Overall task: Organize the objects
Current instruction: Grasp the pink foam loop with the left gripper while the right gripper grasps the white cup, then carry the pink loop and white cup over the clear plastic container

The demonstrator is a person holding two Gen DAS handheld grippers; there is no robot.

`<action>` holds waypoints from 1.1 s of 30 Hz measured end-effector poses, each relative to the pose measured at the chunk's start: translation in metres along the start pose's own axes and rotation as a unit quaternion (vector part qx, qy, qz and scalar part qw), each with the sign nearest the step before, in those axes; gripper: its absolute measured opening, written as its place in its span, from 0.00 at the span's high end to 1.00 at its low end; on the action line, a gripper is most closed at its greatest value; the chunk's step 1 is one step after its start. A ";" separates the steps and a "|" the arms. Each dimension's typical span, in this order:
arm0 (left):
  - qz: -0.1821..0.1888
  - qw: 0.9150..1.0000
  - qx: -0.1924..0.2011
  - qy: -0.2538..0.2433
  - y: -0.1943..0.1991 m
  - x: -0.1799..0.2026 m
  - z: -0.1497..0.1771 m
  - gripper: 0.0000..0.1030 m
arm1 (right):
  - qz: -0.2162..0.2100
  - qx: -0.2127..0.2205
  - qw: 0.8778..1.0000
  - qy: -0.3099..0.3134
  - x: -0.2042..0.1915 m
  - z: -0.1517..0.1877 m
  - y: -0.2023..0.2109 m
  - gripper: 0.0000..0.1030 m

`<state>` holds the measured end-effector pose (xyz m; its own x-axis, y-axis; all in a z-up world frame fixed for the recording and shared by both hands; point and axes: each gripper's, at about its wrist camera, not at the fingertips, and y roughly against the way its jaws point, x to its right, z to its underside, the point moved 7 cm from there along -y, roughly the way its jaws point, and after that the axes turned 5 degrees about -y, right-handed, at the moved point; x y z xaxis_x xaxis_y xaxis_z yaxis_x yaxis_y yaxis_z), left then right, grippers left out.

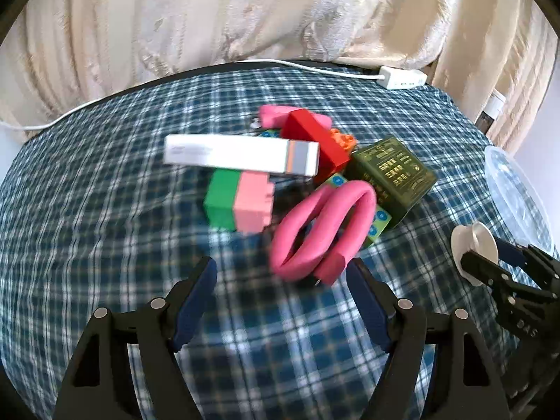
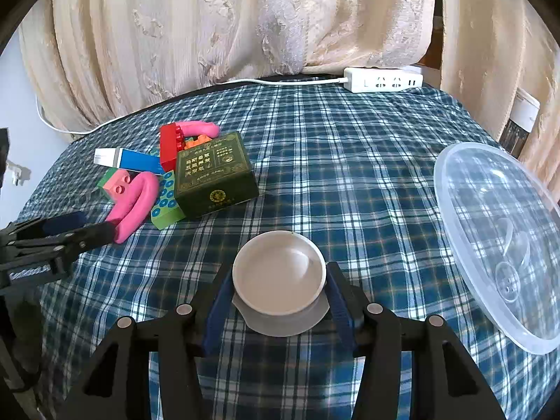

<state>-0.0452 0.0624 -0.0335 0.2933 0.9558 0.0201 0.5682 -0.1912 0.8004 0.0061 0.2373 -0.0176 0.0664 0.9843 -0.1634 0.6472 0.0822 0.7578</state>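
Left gripper (image 1: 281, 273) spread wide before pink loop (image 1: 320, 225).

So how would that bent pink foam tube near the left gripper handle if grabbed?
The pink foam tube is folded into a loop, so probably flexible and squashy. It looks light; its matte surface should grip well. It may spring open once lifted.

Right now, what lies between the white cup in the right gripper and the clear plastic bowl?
Nothing but bare plaid cloth: the right wrist view shows an open stretch between the white cup and the clear plastic bowl.
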 end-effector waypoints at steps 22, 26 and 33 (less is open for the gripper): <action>-0.003 1.000 -0.006 -0.027 -0.025 0.018 -0.015 0.44 | -0.028 0.024 0.999 -0.017 0.008 -0.004 0.019 0.47; -0.002 1.000 0.002 -0.029 -0.017 0.023 -0.014 0.44 | -0.031 0.032 0.999 -0.023 0.011 -0.006 0.025 0.47; -0.001 0.999 0.023 -0.035 0.005 0.038 -0.021 0.44 | -0.032 0.051 0.998 -0.034 0.020 -0.012 0.039 0.47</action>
<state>-0.0471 0.1024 -0.0166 0.3444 0.9385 -0.0256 0.6030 -0.2002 0.7722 0.0237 0.2624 0.0158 0.0707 0.9644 -0.2548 0.7250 0.1257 0.6771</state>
